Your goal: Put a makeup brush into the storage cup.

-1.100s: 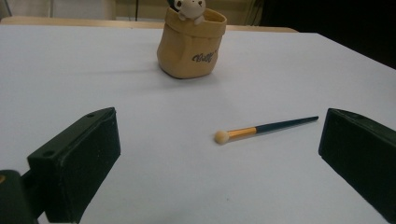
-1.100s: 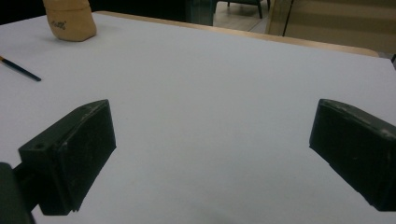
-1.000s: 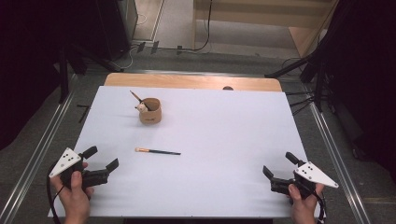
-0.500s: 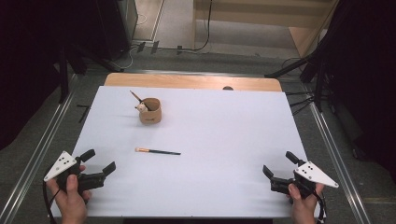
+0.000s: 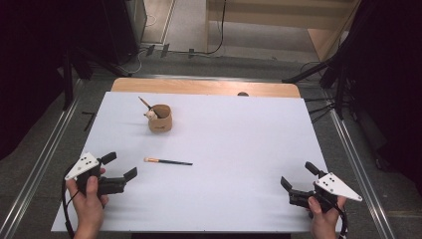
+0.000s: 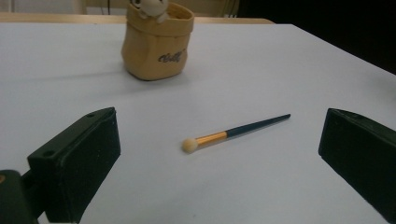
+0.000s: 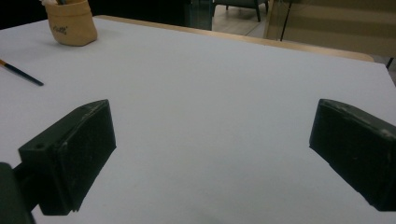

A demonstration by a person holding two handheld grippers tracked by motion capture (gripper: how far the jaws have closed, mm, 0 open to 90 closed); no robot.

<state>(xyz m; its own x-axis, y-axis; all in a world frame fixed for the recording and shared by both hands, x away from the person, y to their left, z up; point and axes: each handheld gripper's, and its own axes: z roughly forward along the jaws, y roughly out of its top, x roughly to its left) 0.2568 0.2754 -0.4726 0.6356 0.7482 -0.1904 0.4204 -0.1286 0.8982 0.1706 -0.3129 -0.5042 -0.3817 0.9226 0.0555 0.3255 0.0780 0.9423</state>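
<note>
A thin makeup brush (image 5: 167, 161) with a dark handle, gold ferrule and pale tip lies flat on the white table (image 5: 239, 144). Behind it stands a tan pouch-shaped cup (image 5: 160, 118) with brushes sticking out. My left gripper (image 5: 120, 166) is open at the near left, just left of the brush's pale tip. In the left gripper view the brush (image 6: 233, 132) lies ahead between the wide jaws of that gripper (image 6: 219, 163), the cup (image 6: 156, 42) beyond. My right gripper (image 5: 297, 175) is open at the near right, holding nothing (image 7: 215, 154); cup (image 7: 71, 23) and brush (image 7: 21, 72) sit far off.
A wooden strip (image 5: 204, 87) borders the table's far edge, with a small dark knob (image 5: 243, 93) on it. Metal floor rails (image 5: 45, 164) run along both sides. Dark stands and cables crowd the floor behind the table.
My left gripper drew back toward the near-left corner, then came forward and right, closer to the brush. The right gripper has stayed put.
</note>
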